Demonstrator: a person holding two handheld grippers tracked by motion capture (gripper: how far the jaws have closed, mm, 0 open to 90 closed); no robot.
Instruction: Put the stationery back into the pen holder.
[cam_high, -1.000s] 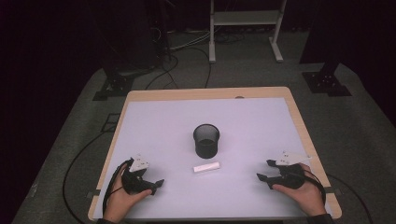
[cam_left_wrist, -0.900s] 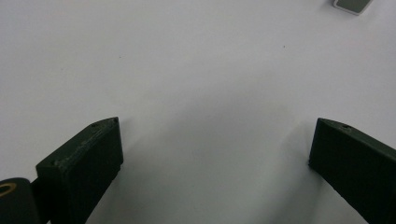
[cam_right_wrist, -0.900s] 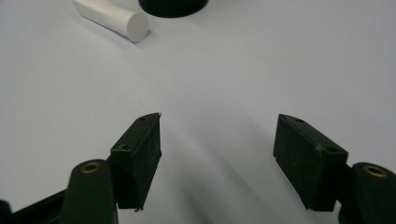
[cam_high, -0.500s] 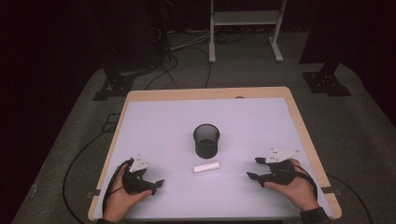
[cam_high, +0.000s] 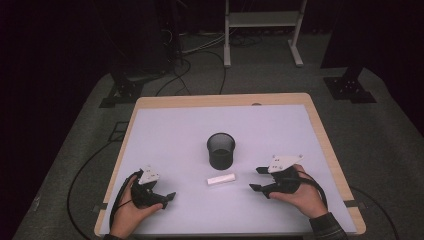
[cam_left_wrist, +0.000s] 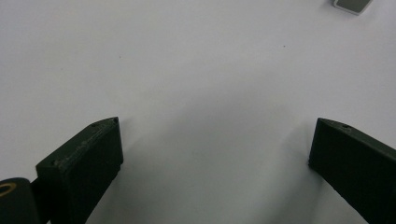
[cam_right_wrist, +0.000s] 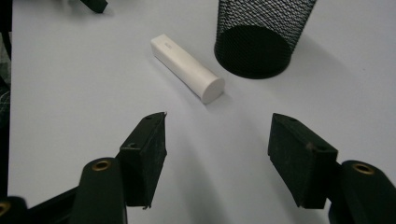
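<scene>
Closing in on the white stick (cam_high: 221, 179) from its right, the right gripper (cam_high: 256, 179) held low over the table (cam_high: 170, 130), jaws apart and just narrowing, nothing between them yet; seen from the right gripper view, the white stick (cam_right_wrist: 187, 68) lying flat ahead of the jaw tips, round end nearest, square end farther off, clear of both pads; standing upright just beyond it, a black mesh cup (cam_right_wrist: 259, 35), close beside but not touching; in the high view, the black mesh cup (cam_high: 220, 150) near the table's middle, the stick just in front of it; resting at the near left, the left gripper (cam_high: 169, 198), jaws spread wide over bare tabletop, gripping nothing, well apart from the stick.
</scene>
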